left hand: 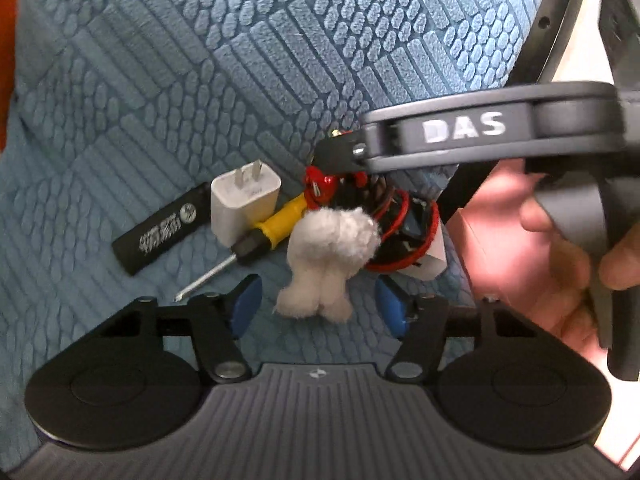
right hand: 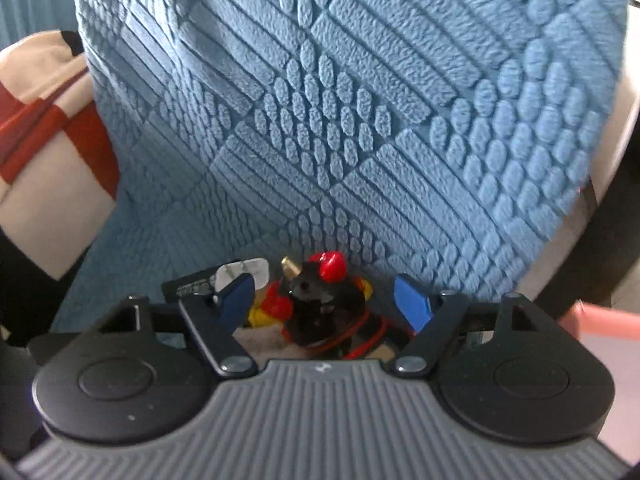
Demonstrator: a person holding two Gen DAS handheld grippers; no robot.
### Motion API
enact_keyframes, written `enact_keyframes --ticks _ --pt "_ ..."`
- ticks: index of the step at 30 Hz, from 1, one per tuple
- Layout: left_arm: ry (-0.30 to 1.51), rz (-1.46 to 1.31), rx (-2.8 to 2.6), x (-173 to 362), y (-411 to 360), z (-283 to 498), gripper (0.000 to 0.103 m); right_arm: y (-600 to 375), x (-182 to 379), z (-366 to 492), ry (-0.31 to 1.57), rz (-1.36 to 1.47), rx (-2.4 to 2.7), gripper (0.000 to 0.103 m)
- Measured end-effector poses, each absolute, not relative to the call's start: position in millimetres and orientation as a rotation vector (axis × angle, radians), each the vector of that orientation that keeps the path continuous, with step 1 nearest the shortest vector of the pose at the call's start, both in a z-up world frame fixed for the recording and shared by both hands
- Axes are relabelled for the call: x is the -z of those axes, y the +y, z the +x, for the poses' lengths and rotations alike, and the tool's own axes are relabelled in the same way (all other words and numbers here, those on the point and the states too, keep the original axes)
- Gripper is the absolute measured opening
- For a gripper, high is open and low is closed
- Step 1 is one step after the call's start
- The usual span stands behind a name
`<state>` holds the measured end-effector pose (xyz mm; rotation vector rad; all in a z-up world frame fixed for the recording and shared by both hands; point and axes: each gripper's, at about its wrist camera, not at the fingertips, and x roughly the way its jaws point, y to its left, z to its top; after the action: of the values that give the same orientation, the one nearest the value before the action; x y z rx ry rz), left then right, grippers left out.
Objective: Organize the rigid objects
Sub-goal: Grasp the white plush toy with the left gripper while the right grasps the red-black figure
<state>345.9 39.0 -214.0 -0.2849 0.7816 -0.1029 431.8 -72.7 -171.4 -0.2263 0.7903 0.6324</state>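
Note:
On a blue textured cushion [left hand: 240,60] lie a black flat stick [left hand: 160,236], a white plug charger [left hand: 244,204], a yellow-handled screwdriver [left hand: 256,240], a white fluffy toy [left hand: 332,256] and a black-and-red figure keychain with cords [left hand: 384,216]. My left gripper [left hand: 318,308] is open, its blue pads either side of the fluffy toy's lower end. My right gripper [right hand: 326,300] is open just above the black-and-red figure [right hand: 320,304]; it shows in the left wrist view [left hand: 340,152] coming from the right over the pile. The charger [right hand: 244,272] and stick [right hand: 188,286] peek behind its left finger.
The cushion back [right hand: 360,100] rises behind the objects. A cream and red cloth [right hand: 44,140] lies at the left. A pink box [right hand: 608,328] is at the right edge, and a white block [left hand: 434,260] lies under the cords.

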Motion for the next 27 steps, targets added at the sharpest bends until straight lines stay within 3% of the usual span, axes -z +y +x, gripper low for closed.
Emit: enact_keyframes --ticks 3,14,20,21,27 --pt "0.781 -0.303 0.109 218.5 40.2 355.1 0.054 -67.9 177.7 440.2 0.818 -0.206 -0.644 0.079" --pt "0.764 -0.283 0.125 229.9 32.8 372.2 0.039 -58.4 199.2 449.2 0.878 -0.224 -0.654 0.078" --pt "0.767 -0.292 0.113 226.2 30.4 367.0 0.037 -55.7 202.5 448.1 0.861 -0.243 -0.645 0.075" --pt "0.767 -0.299 0.112 225.3 32.8 359.9 0.037 -55.8 201.3 447.9 0.856 -0.238 -0.648 0.069" --pt "0.768 -0.344 0.097 219.6 40.4 344.4 0.037 -63.6 189.8 433.4 0.833 -0.197 -0.605 0.064"
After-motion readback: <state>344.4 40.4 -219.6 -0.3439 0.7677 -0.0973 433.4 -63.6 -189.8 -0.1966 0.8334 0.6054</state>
